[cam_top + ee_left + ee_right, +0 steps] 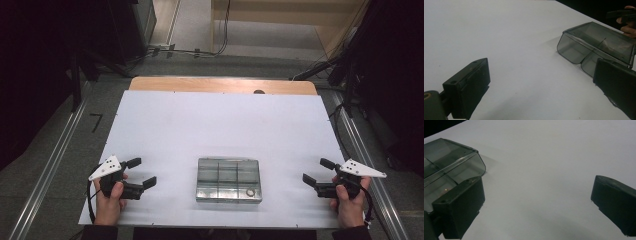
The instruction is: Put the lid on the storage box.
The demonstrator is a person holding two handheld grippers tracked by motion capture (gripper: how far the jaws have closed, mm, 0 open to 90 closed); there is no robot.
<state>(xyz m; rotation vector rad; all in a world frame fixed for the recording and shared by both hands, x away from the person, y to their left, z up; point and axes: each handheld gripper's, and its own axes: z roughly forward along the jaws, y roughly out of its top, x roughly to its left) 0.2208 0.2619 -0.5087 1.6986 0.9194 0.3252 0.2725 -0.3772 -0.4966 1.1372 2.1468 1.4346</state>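
Note:
A clear smoky plastic compartment box (229,179) lies shut on the white table sheet (220,125), near the front edge. A small ring-shaped item (249,192) shows in its front right cell. My left gripper (142,172) rests at the front left, jaws wide open and pointed at the box, nothing between them. Its view has the box (596,45) at upper right, past the right jaw. My right gripper (316,171) rests at the front right, open and empty, facing the box (449,165), which sits behind its left jaw.
The wooden table edge (222,85) runs along the back of the sheet. Dark stands and cables (190,51) lie on the floor beyond. Metal floor rails (47,175) run along both sides. A hand (627,23) with the other gripper appears at the far right.

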